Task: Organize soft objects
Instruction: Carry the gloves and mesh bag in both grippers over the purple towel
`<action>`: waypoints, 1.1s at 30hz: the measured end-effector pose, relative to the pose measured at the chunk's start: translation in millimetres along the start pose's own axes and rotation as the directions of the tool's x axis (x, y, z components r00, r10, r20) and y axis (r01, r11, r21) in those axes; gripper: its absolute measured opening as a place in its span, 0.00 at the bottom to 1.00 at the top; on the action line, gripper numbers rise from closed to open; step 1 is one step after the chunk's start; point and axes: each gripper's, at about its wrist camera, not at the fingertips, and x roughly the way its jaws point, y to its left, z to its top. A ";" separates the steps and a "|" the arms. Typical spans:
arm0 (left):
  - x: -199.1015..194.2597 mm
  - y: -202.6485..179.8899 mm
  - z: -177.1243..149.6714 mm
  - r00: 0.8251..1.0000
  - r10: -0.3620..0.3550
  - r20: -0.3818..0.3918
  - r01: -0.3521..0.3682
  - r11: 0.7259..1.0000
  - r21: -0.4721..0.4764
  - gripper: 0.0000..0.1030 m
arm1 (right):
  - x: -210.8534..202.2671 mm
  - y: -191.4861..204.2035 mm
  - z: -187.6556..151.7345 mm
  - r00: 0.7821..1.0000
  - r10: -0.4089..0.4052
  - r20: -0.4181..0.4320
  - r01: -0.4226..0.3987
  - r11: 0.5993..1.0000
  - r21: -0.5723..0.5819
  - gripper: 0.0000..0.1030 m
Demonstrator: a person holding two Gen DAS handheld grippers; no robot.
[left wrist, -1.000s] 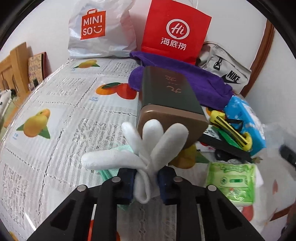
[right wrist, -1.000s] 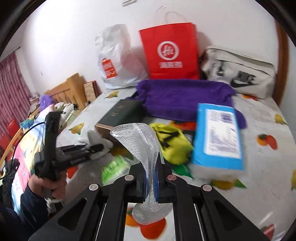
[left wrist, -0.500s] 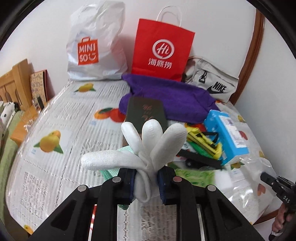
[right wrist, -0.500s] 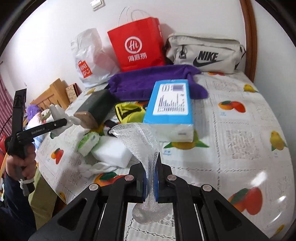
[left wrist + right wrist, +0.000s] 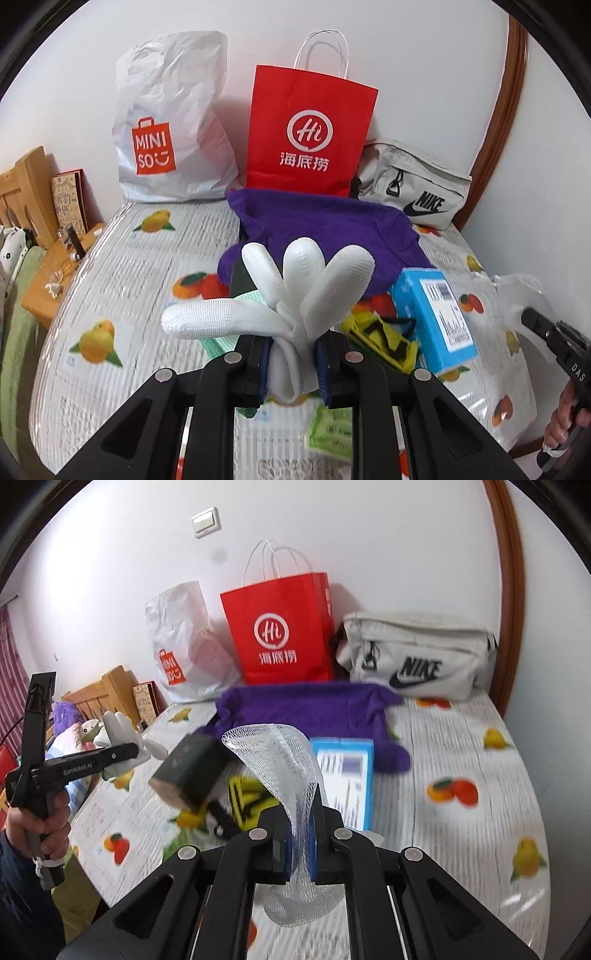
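My left gripper [image 5: 291, 363] is shut on a white glove [image 5: 295, 291], pinched at the cuff with its fingers fanned upward, high over the fruit-print table [image 5: 122, 280]. A scrap of green cloth [image 5: 221, 343] shows behind the glove. My right gripper [image 5: 301, 843] is shut on a white foam net sleeve [image 5: 280, 760] that curls up above the jaws. In the right wrist view the left gripper [image 5: 140, 751] with the glove [image 5: 118, 727] appears at the left, held by a hand. A purple towel [image 5: 332, 229] lies at the back of the table.
A white Miniso bag [image 5: 173, 136], a red paper bag [image 5: 310, 136] and a grey Nike bag [image 5: 413, 184] stand against the wall. A blue box [image 5: 436, 317], dark green box [image 5: 192, 771], yellow-black item [image 5: 384, 339] and green packet [image 5: 332, 428] lie mid-table. A wooden headboard [image 5: 26, 192] is left.
Both grippers have risen with their loads still held, so the table looks smaller and further below. The right wrist view has swung towards the bags at the wall.
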 end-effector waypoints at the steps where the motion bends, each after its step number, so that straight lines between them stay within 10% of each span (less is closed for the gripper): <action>1: 2.6 0.7 4.2 1.000 0.001 -0.001 -0.001 1.000 -0.001 0.19 | 4.4 1.0 6.7 1.000 0.004 0.003 -0.004 1.000 -0.006 0.06; 33: 184.2 -2.9 112.9 0.989 -0.048 -0.141 0.052 0.998 0.021 0.19 | 188.4 -33.2 100.4 0.994 -0.042 -0.100 0.036 0.997 -0.070 0.06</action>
